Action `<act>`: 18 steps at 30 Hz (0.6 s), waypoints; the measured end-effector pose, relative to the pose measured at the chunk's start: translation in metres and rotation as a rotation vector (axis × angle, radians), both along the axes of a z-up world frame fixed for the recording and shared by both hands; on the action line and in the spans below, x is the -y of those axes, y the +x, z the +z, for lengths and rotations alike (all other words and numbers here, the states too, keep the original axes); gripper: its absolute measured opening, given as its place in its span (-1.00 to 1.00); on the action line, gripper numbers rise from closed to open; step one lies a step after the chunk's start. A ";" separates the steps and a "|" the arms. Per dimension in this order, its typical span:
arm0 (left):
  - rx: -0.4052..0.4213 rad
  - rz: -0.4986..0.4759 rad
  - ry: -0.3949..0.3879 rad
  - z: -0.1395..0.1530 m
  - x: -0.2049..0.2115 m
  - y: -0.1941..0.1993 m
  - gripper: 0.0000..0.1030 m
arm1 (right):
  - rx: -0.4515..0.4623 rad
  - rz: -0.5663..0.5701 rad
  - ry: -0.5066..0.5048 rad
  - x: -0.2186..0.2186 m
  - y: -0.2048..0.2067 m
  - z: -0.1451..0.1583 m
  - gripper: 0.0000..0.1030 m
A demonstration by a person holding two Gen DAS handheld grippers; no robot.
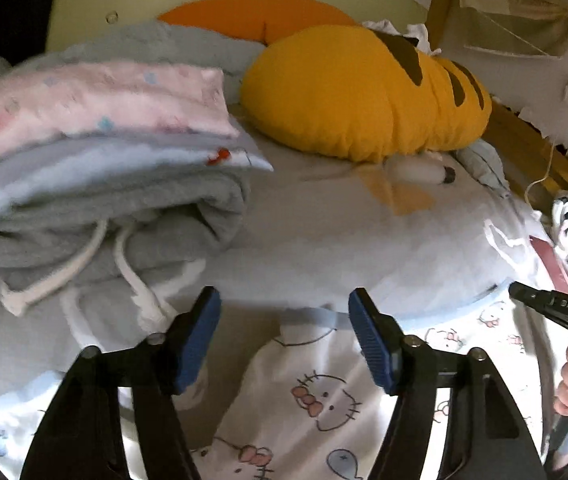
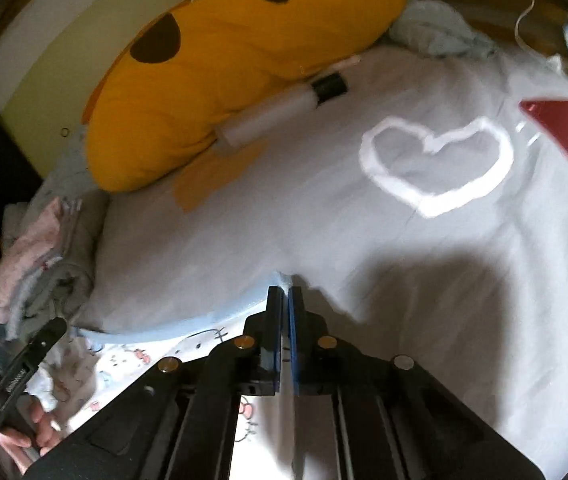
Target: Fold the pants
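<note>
So, cartoon-print pants [image 1: 316, 396] flat on grey bedsheet [image 2: 324, 220] (blue waistband edge up top). Right gripper [image 2: 286, 300] clamped onto that waistband, left gripper [image 1: 284, 312] jaws apart over pants, nothing pinched. Folded clothes pile [image 1: 83, 152] at left

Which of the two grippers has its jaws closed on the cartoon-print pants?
The right gripper: its jaws are pinched shut on the pants' light blue waistband edge. The left gripper has open jaws, with nothing pressed between them.
</note>
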State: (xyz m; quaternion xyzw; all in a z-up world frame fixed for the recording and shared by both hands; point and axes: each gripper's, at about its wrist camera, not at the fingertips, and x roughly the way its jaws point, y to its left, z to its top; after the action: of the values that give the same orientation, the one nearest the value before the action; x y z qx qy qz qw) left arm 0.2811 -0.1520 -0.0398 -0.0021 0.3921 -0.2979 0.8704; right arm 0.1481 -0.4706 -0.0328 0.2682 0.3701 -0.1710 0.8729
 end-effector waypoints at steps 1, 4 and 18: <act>-0.018 -0.013 -0.013 -0.003 0.000 0.001 -0.06 | -0.001 -0.001 0.002 -0.001 0.001 0.000 -0.95; -0.055 -0.029 -0.012 -0.007 0.001 0.003 -0.18 | -0.038 -0.036 -0.060 -0.002 0.005 0.000 -0.95; 0.085 0.032 -0.046 0.013 -0.006 -0.008 -0.84 | -0.001 -0.114 -0.042 0.012 -0.012 0.008 -0.95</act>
State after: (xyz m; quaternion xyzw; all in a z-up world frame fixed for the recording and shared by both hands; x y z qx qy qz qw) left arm 0.2729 -0.1456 -0.0267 -0.0154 0.3476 -0.2928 0.8906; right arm 0.1361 -0.4830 -0.0252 0.2703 0.3512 -0.2282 0.8669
